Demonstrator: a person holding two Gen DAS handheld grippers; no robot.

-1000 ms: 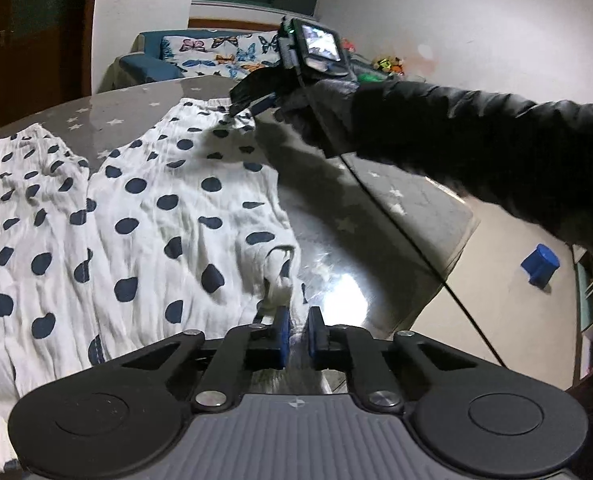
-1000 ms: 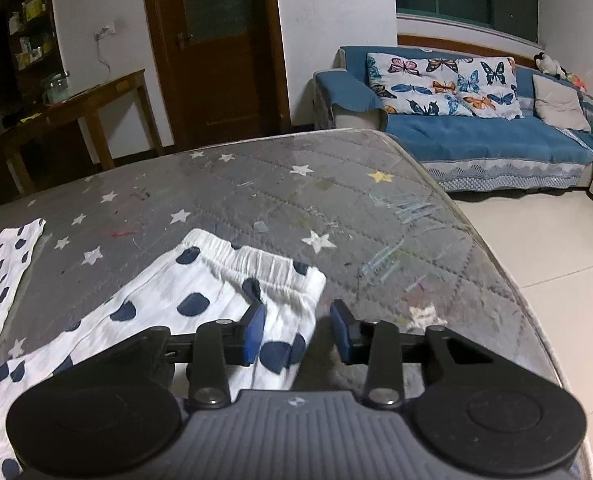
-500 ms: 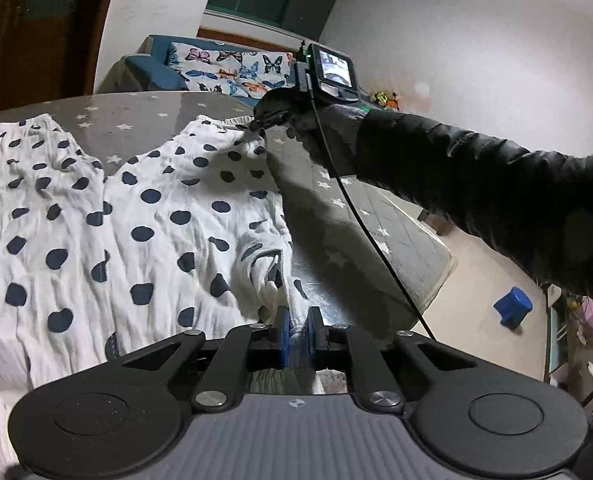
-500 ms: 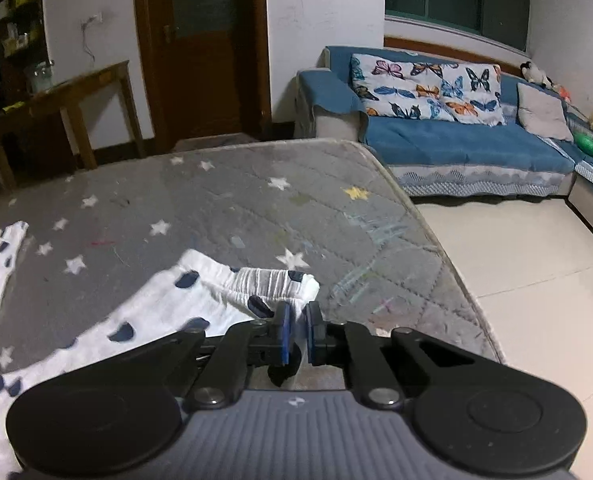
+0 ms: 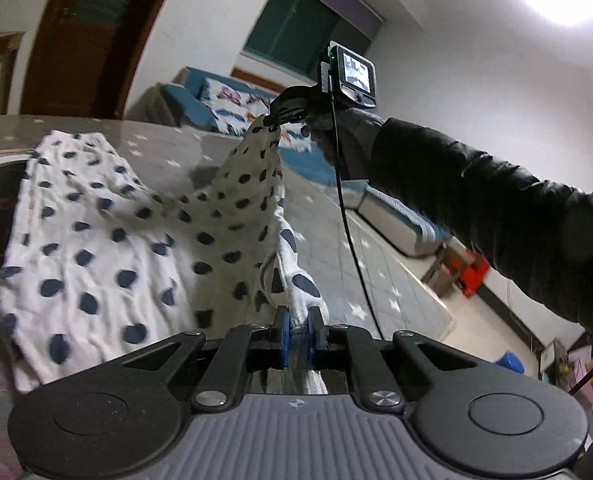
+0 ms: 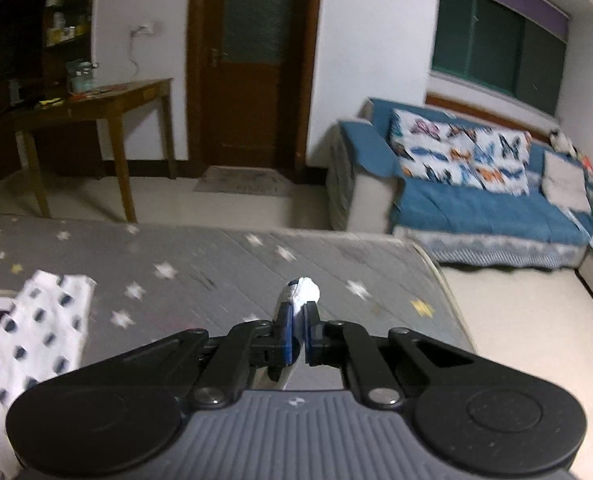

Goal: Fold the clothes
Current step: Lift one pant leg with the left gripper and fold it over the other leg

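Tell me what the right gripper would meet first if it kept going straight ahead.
Probably nothing soon: the right gripper, shut on the spotted pants, points out over the grey starred mattress toward the doorway. Depth is unclear; a downward tilt would meet the mattress.

A home living room: a blue sofa (image 6: 492, 208) with butterfly-print cushions (image 6: 460, 156), a wooden door (image 6: 252, 60) and a side table (image 6: 96, 100).

No legible text, label, brand or number is showing in either wrist view. The small screen (image 5: 355, 73) mounted above the right gripper (image 5: 274, 120) is displaying a bright picture only (too small to resolve any characters). Shelf items (image 6: 66, 8) are appearing too blurred to read.
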